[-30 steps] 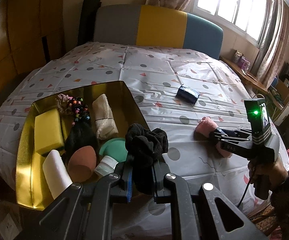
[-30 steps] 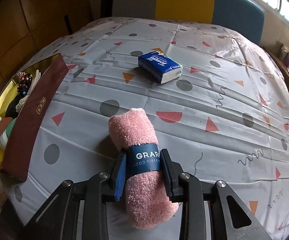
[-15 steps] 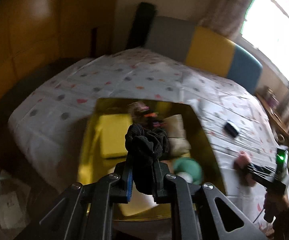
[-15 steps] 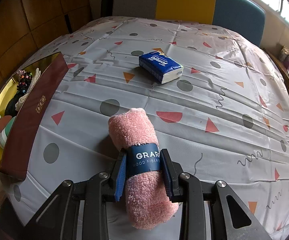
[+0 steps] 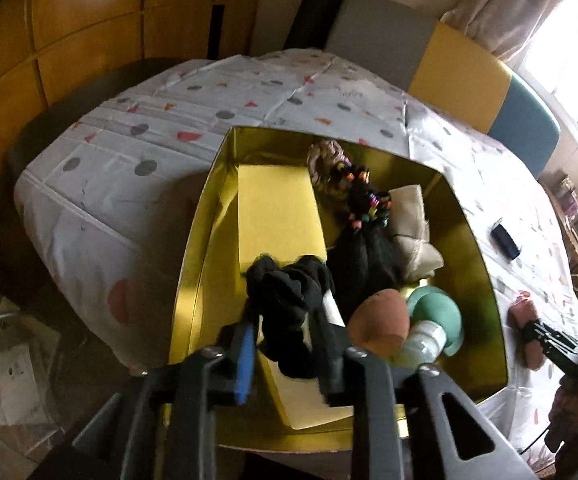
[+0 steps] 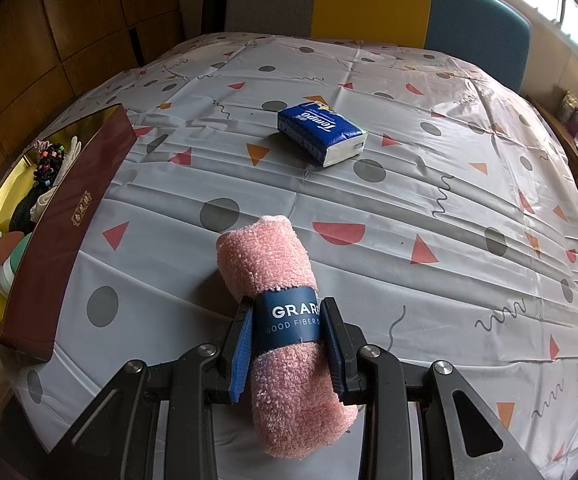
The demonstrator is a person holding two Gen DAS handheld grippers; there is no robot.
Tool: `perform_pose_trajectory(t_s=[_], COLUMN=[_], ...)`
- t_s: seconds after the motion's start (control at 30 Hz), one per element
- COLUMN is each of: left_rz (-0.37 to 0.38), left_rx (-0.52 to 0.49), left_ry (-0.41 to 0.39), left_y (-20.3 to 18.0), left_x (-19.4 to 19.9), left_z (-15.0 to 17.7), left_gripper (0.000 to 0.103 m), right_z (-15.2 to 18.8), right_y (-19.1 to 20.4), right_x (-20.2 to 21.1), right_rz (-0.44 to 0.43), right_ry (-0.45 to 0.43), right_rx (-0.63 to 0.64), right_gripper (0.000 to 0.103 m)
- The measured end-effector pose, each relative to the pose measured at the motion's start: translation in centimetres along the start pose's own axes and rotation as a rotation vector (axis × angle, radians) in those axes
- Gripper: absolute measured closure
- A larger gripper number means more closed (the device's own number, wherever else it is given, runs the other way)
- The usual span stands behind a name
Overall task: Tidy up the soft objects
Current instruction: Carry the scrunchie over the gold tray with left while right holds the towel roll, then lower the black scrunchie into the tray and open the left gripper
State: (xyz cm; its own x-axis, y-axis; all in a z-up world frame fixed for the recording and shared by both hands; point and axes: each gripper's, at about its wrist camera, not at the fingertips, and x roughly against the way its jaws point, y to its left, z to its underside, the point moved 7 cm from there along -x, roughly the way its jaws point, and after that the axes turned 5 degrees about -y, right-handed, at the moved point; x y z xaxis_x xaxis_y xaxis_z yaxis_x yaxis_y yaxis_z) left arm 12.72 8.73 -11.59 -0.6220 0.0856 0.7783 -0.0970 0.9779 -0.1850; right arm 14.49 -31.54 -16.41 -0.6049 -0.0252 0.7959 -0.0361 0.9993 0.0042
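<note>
The box [image 6: 55, 240] wall hides most contents; the towel's [image 6: 285, 300] label is half hidden.

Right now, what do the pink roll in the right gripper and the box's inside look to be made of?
Pink rolled towel: looped, fluffy terry; its dark paper band reads "wood fiber".
Box interior: shiny gold lining, likely foil-faced card, since it mirrors the light.

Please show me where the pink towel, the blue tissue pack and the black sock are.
pink towel [image 6: 265, 256], right wrist view, its fluffy upper roll.
blue tissue pack [image 6: 317, 128], right wrist view, its top face.
black sock [image 5: 289, 292], left wrist view, its bunched middle.
</note>
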Motion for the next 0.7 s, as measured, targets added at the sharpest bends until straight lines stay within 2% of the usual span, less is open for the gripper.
perform_pose_trajectory(t_s=[0.07, 0.17, 0.37, 0.5, 0.7], left_rz=[-0.026, -0.048, -0.094, -0.096, -0.058], left_rx=[-0.017, -0.015, -0.055, -0.07, -0.091], left_ry=[0.007, 0.022, -0.035, -0.079, -0.118], left_y=[0.2, 0.5, 0.0, -0.8, -2.7], left_x=[-0.6, -1.3, 0.2, 1.7, 3.7], left_z=[0.1, 0.3, -0.1, -0.6, -0.7], left_gripper=[0.07, 0.066, 0.065, 0.063, 0.063], right_z=[0.0, 0.0, 0.1, 0.1, 0.2], right_y=[0.0, 0.0, 0.1, 0.1, 0.1], right_x=[0.0, 0.0, -0.1, -0.1, -0.1], right_rz=[0.001, 0.001, 0.005, 0.005, 0.01], right_ry=[0.0, 0.0, -0.001, -0.001, -0.002], right_rx=[0.001, 0.0, 0.006, 0.006, 0.016], right_gripper=[0.07, 0.07, 0.07, 0.07, 0.07])
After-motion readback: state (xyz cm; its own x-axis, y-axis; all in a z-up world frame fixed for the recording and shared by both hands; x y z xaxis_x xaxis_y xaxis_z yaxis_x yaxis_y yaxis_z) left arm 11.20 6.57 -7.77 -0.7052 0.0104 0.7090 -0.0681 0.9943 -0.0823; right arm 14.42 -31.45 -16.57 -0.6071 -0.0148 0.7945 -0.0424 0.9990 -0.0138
